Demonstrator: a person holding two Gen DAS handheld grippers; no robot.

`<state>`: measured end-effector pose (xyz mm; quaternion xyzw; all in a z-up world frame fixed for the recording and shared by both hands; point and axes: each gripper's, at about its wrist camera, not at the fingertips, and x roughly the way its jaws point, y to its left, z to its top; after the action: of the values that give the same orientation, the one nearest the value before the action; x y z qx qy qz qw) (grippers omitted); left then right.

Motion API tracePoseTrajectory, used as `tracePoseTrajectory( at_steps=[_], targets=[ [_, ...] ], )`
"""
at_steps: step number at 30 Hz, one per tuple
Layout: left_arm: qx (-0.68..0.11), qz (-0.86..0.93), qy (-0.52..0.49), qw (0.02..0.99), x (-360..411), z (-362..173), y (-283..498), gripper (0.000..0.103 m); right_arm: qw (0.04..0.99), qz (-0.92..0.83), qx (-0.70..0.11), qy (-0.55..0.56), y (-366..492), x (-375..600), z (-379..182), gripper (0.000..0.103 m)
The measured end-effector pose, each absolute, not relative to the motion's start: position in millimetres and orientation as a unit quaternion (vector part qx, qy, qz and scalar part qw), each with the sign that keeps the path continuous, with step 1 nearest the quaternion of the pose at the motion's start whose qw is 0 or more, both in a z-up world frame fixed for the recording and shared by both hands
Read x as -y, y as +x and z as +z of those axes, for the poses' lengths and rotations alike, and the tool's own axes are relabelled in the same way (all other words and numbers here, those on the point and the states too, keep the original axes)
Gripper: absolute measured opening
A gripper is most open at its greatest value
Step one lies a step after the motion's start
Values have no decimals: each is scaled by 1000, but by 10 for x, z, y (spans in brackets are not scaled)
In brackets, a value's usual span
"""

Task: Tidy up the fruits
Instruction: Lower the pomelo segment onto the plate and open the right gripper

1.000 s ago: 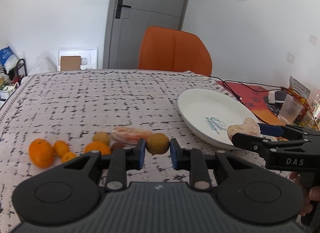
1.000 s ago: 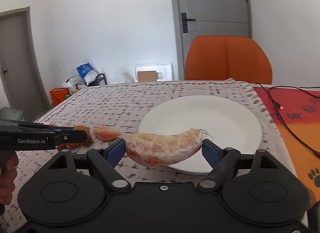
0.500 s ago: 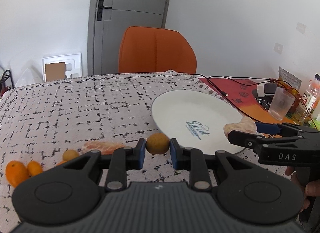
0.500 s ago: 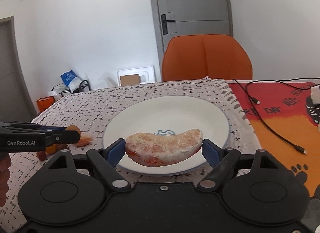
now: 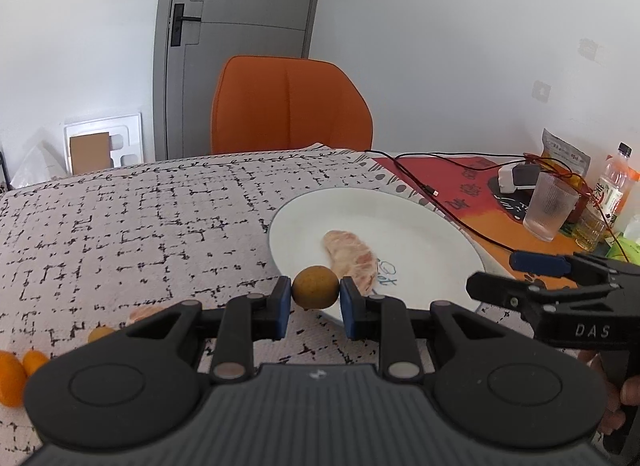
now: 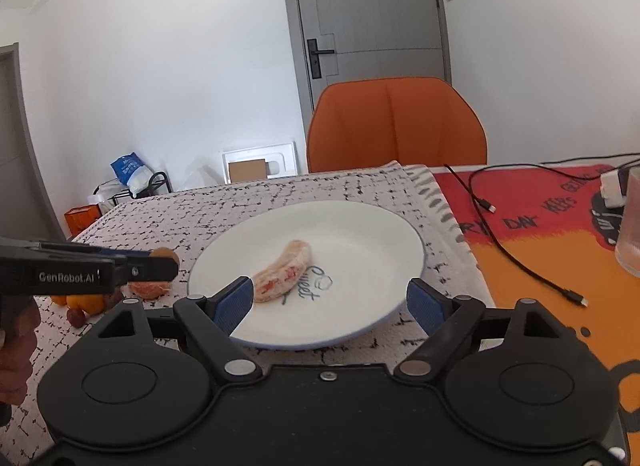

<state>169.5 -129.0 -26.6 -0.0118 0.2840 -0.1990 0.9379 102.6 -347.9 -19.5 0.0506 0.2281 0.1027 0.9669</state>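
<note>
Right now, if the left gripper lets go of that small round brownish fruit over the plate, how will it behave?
The small round fruit looks near-spherical and smooth, so it will probably roll once the left gripper releases it. The white plate has a raised rim and should likely contain it. It may bump the peeled pomelo segment lying there.

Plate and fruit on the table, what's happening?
A person with two handheld grippers is sorting fruit onto the white plate. The peeled pomelo segment lies on the plate, and the right gripper is open just short of it. The left gripper grips a small round brown fruit near the plate's rim. Oranges sit on the tablecloth.
</note>
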Motion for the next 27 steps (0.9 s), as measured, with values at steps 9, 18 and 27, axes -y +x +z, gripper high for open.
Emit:
tracePoseTrajectory(
  at_steps=[9, 18, 27],
  targets=[
    [-280, -216, -8, 935, 1423, -255, 1752, 28, 967, 96, -232, 51, 960, 3487, -195, 90],
    [-288, -185, -14, 939, 1224, -251, 1690, 55, 965, 88, -235, 77, 1026, 3485, -220, 103],
    [-276, -128, -25, 952, 881, -183, 1546, 83, 963, 95, -239, 79, 1091, 3320, -233, 103]
  ],
)
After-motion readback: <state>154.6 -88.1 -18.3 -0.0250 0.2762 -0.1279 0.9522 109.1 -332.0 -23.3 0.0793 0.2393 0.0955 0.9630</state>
